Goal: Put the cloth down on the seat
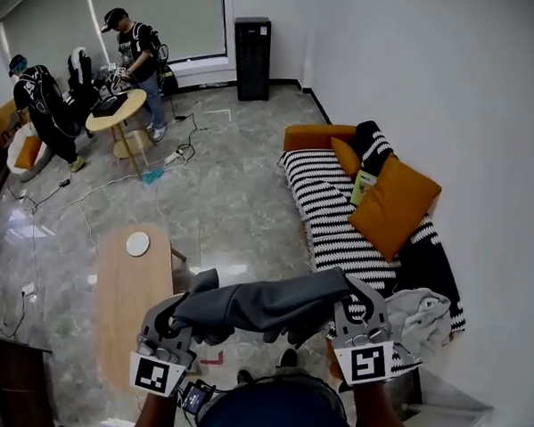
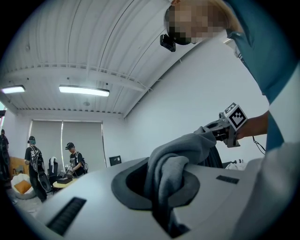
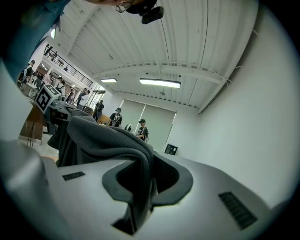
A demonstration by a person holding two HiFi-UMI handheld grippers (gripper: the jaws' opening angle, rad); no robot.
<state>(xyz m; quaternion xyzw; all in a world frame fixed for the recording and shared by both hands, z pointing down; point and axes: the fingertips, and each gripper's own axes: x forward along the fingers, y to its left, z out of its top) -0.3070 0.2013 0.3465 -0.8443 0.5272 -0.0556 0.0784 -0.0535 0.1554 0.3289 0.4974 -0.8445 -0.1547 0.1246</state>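
Note:
I hold a dark grey cloth (image 1: 262, 304) stretched in the air between both grippers, above the floor in front of the sofa. My left gripper (image 1: 179, 321) is shut on its left end, and the cloth (image 2: 171, 164) bunches up out of the closed jaws. My right gripper (image 1: 358, 313) is shut on the right end, where the cloth (image 3: 105, 140) drapes over the jaws. The sofa seat (image 1: 325, 207), under a black-and-white striped cover, lies ahead and to the right. Each gripper view shows the other gripper: the right gripper (image 2: 227, 127) and the left gripper (image 3: 50, 104).
Two orange cushions (image 1: 392, 206) lean on the sofa back, and a light grey garment (image 1: 419, 319) lies on its near end. An oval wooden table (image 1: 127, 303) stands at the left. People (image 1: 133, 45) work at a round table (image 1: 116, 111) far back; cables cross the floor.

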